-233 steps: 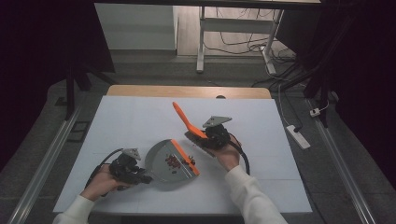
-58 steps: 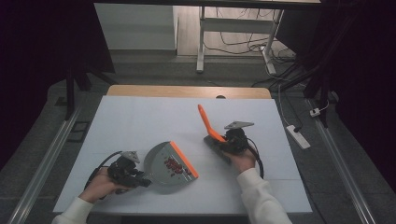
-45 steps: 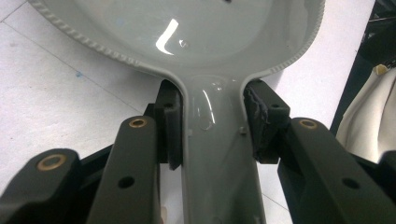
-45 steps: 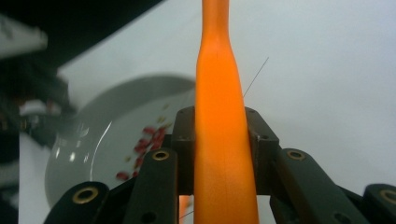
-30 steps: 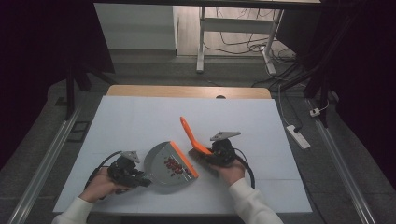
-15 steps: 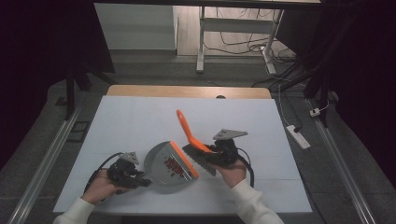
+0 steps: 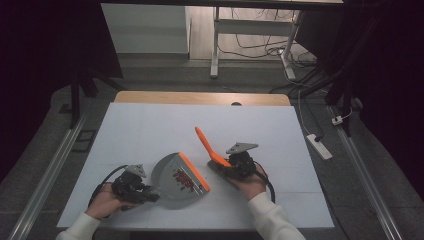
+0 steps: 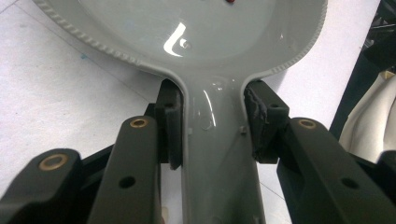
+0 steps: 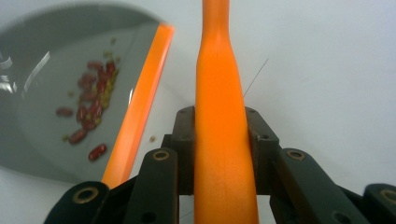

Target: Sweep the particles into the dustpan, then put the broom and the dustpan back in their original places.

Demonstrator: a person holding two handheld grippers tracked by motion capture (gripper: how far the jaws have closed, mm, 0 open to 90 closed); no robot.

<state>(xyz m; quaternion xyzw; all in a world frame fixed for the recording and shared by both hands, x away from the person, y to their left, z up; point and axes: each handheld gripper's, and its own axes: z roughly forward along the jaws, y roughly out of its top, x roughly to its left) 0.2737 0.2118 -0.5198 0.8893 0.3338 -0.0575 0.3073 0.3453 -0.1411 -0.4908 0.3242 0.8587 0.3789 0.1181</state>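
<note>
A grey dustpan point(image 7: 172, 175) with an orange lip point(image 7: 194, 171) lies on the white table at the front left. Small red beans point(image 7: 182, 179) lie inside it by the lip. My left gripper point(image 7: 147, 195) is shut on the dustpan's handle point(image 8: 215, 154), with a pad pressed on each side. My right gripper point(image 7: 225, 167) is shut on an orange brush handle point(image 7: 204, 144), which slants up and away to the left, just right of the lip. In the right gripper view the handle point(image 9: 219, 107) runs straight up between the jaws, with the beans point(image 9: 93, 112) and lip point(image 9: 140, 102) to its left.
A tiny crumb point(image 9: 152, 138) lies on the table beside the lip. The white tabletop point(image 7: 150, 125) stretches back to a wooden edge point(image 7: 200, 97). A power strip point(image 7: 317, 145) lies on the floor at the right, and a metal rail point(image 7: 50, 170) runs along the left.
Over the last two seconds my right gripper carried the brush left toward the dustpan's lip, then eased back slightly right. The left gripper and dustpan stayed put.
</note>
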